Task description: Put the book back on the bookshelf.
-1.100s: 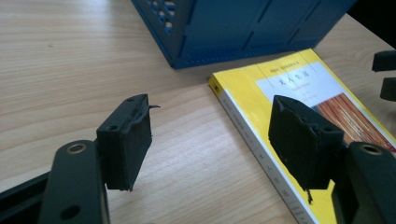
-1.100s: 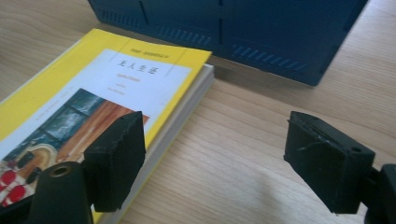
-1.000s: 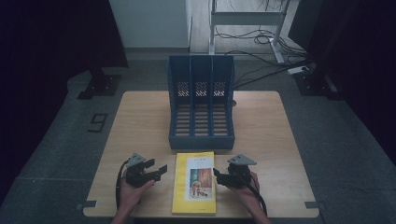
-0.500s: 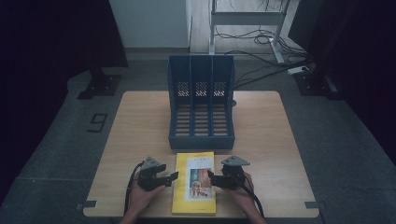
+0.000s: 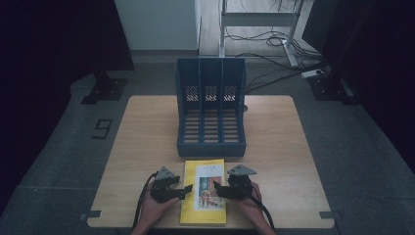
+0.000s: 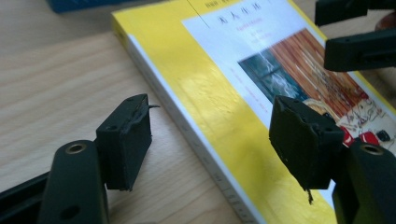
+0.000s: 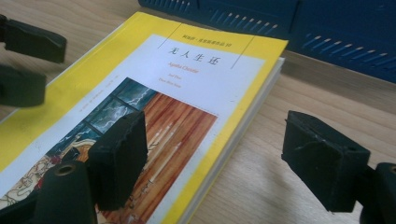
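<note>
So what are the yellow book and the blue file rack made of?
Yellow book: paper pages under a glossy card cover, going by the sheen and the white page edges. Blue file rack: probably moulded plastic, matte, with slotted walls and dividers.

Both black grippers, the left gripper (image 5: 188,188) and the right gripper (image 5: 216,186), are carrying grey three-cornered top plates, trailing black cables behind the fingers, brass-ringed holes below worn, ragged-edged pads (image 6: 126,140).
</note>
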Tool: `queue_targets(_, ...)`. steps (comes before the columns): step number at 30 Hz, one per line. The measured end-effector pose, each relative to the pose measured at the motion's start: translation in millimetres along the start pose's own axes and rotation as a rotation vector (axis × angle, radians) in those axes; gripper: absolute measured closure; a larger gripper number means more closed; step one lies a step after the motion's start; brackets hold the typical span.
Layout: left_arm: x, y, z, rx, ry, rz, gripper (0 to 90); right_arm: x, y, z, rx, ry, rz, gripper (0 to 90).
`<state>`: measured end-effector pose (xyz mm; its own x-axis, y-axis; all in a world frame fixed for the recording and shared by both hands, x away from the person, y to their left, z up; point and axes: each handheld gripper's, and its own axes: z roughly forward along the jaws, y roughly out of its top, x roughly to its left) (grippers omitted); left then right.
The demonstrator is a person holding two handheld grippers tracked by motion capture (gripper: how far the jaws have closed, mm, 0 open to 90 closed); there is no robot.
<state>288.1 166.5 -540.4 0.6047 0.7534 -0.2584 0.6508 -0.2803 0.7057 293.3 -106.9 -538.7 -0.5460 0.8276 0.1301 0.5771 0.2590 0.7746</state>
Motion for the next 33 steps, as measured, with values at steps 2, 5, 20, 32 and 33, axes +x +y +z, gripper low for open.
queue_targets(2, -2.9, -0.6, 3.9, 0.015, -0.006, 0.004, 29.7, 1.6, 0.1, 1.7, 0.001, 0.002, -0.002, 21.6)
queue_targets(5, -5.0, -1.3, 6.2, 0.019, -0.011, 0.006, 29.7, 2.6, 0.2, 2.4, 0.001, 0.005, -0.006, 21.8)
queue_targets(20, -7.9, -2.0, 7.5, 0.012, 0.006, 0.014, 31.6, 9.8, -0.5, 12.9, 0.015, 0.029, 0.003, 24.9)
queue_targets(32, -7.9, -1.9, 7.6, 0.013, 0.006, 0.015, 31.3, 9.7, 2.4, 11.6, 0.019, 0.02, 0.035, 29.9)
queue_targets(33, -8.1, -2.2, 7.7, 0.011, 0.006, 0.015, 31.3, 10.0, 2.6, 11.4, 0.021, 0.018, 0.034, 30.1)
